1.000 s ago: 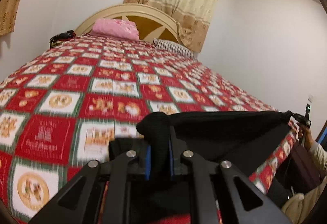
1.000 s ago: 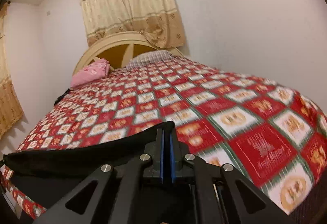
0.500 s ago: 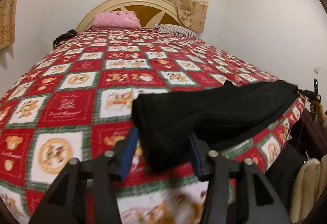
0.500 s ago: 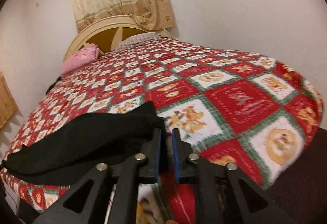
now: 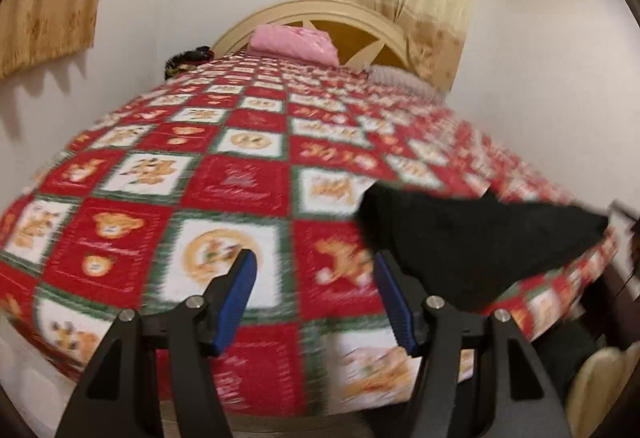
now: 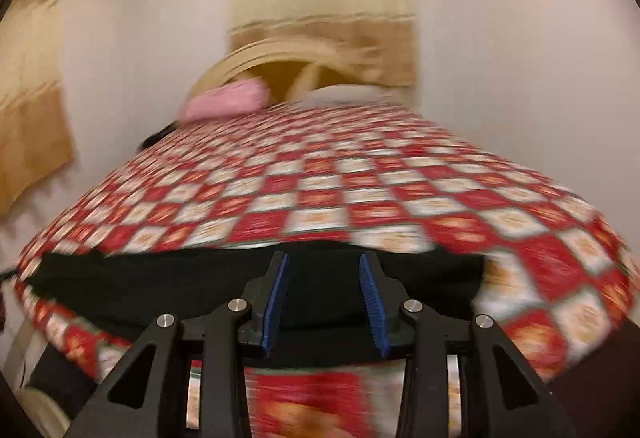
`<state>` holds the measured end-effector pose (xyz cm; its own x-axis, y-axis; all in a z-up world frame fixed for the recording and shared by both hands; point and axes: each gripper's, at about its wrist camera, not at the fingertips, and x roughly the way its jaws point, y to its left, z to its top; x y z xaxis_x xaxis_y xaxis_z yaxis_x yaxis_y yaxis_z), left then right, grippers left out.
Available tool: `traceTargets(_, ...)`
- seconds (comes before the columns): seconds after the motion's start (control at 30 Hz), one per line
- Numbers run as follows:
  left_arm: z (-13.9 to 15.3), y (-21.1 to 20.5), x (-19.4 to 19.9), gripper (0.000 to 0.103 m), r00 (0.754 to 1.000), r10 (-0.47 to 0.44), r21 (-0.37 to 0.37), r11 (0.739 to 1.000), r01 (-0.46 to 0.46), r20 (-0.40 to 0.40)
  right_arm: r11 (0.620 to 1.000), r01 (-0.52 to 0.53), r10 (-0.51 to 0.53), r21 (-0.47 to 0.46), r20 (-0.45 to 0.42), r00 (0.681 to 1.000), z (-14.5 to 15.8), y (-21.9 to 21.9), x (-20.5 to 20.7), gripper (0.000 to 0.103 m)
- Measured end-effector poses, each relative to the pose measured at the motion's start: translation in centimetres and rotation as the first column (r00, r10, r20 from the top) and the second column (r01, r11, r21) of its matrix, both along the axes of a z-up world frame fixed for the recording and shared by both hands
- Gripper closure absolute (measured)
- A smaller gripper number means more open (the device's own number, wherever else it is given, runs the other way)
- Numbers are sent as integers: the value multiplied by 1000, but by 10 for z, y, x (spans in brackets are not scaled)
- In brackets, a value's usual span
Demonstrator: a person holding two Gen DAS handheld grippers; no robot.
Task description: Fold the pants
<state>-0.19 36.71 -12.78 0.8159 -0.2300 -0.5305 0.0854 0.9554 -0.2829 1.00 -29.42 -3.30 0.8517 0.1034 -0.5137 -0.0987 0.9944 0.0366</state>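
The black pants (image 5: 476, 238) lie flat along the near edge of the bed, on the red and white checked bedspread (image 5: 236, 182). In the left wrist view my left gripper (image 5: 314, 270) hangs over bare bedspread just left of the pants' end, jaws opening, nothing between them. In the right wrist view the pants (image 6: 168, 282) stretch as a dark band across the bed's edge. My right gripper (image 6: 323, 270) is above their middle part, jaws opening, pads clear of the cloth.
A pink pillow (image 5: 294, 42) and a pale striped pillow (image 5: 404, 78) lie by the arched headboard (image 5: 360, 34). Dark clothing (image 5: 186, 60) sits at the far left corner. Curtains hang behind and on the left wall. A cream bundle (image 5: 604, 394) sits below right.
Both grippers have let go of the pants and opened. The pants now lie on the bed. My left gripper has shifted left off the cloth; the right has swung left over it.
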Motion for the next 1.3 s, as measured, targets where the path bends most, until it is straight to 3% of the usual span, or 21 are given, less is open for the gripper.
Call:
traceTargets(0.07,6,-8,9,39,1000,-28,-88,996,29,15,995,-99,98,-20,-42,994,-9,44,17,64)
traceTargets(0.13,8,-22,23,39,998,-62,-123,990,62,2,978,-205,203,-32,-76,976,-21,91,30,64)
traceTargets(0.23,4,-44,51,39,993,-104,-127,987,97,-55,943,-332,329,-14,-102,939,-35,144,37,64)
traceTargets(0.4,-6,-60,75,41,986,-110,-79,992,101,-122,900,-435,431,-2,-127,893,-56,196,43,64)
traceTargets(0.47,-10,-64,80,54,982,-120,-76,991,110,-148,896,-444,439,-4,-136,888,-61,201,44,64)
traceTargets(0.6,-16,-65,82,64,979,-111,-62,993,101,-172,896,-444,442,17,-147,885,-68,208,44,64)
traceTargets(0.67,-15,-67,82,90,979,-115,-54,993,107,-170,898,-438,438,36,-150,887,-70,208,49,64)
traceTargets(0.7,-13,-68,82,96,979,-123,-57,992,116,-161,901,-431,432,42,-151,889,-71,209,51,64)
traceTargets(0.93,29,-54,85,95,995,-96,-113,989,91,-41,903,-426,429,50,-138,893,-66,212,48,63)
traceTargets(1.03,17,-56,106,95,991,-94,-76,993,87,-91,894,-448,445,13,-143,884,-68,221,44,63)
traceTargets(1.17,-12,-54,122,95,980,-95,-90,993,80,-174,878,-477,466,-41,-158,871,-73,233,37,62)
traceTargets(1.3,-19,-48,114,90,982,-82,-129,990,60,-171,847,-509,484,-151,-172,858,-81,245,28,62)
